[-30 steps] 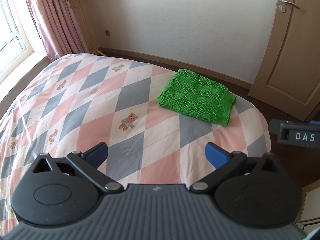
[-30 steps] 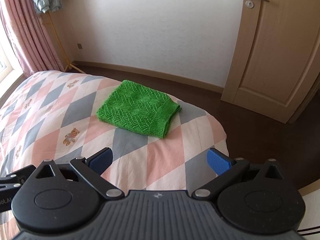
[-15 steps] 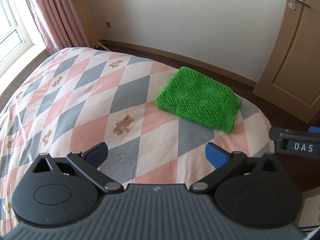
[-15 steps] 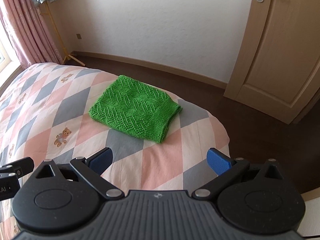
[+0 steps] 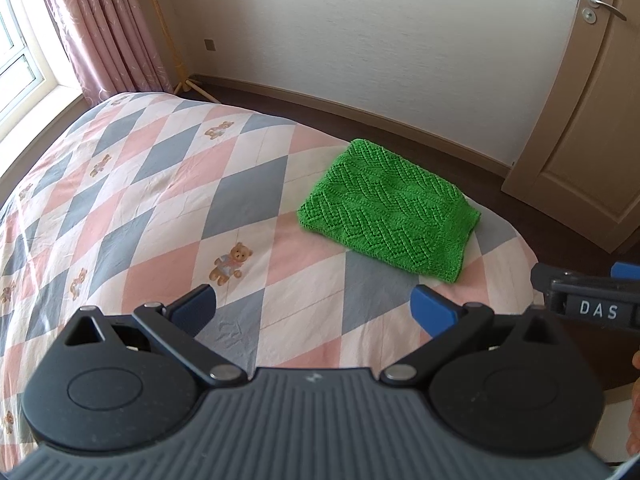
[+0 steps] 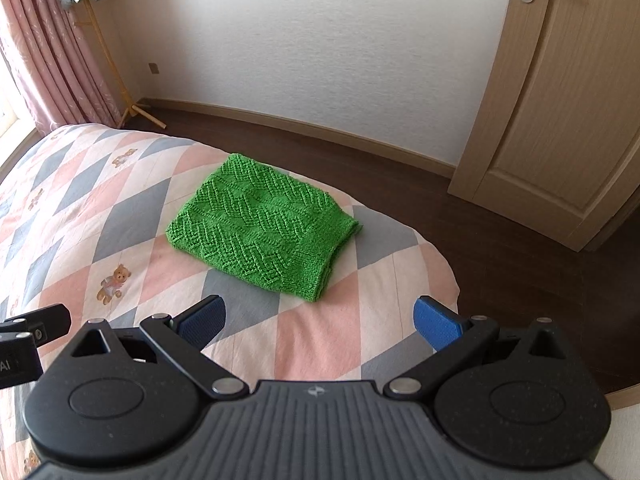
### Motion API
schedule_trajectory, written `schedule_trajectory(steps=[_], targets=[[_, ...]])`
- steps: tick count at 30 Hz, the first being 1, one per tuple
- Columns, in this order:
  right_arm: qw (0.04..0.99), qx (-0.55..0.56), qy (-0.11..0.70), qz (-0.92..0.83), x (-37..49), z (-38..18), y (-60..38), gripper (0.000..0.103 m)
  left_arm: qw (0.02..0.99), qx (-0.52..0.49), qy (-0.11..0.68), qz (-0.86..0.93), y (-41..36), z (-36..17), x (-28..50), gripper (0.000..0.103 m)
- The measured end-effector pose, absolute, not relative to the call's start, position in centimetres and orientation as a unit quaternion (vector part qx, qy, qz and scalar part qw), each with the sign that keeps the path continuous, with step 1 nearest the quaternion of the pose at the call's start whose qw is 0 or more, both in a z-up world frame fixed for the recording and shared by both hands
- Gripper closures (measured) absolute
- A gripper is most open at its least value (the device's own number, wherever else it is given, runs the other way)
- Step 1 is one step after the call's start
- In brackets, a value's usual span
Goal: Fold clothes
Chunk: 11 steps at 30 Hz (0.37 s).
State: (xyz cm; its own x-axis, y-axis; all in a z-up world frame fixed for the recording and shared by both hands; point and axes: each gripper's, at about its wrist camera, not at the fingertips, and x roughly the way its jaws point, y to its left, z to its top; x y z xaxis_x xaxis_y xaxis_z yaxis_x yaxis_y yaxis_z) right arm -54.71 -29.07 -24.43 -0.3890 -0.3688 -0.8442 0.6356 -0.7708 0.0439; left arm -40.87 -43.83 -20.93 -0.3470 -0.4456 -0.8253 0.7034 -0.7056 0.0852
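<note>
Green knitted garment lies already folded into a neat rectangle on the quilt, at one o'clock from the left gripper and eleven from the right gripper, both wide open, empty and apart from it, so folding looks finished.

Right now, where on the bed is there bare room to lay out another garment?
The quilt is bare from the folded green sweater across to the window-side edge, teddy-bear prints only. Another free strip lies between the sweater and both open grippers. The sweater's corner, nearest the door, is taken.
</note>
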Motion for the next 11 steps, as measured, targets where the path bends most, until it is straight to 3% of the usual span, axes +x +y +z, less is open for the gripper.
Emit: schedule_trajectory(steps=[11], targets=[[0.307, 0.457, 0.153, -0.821, -56.2, -24.5, -30.1, 0.0, 0.36, 0.421, 0.158, -0.818, -44.5, -20.7, -41.0, 0.001]])
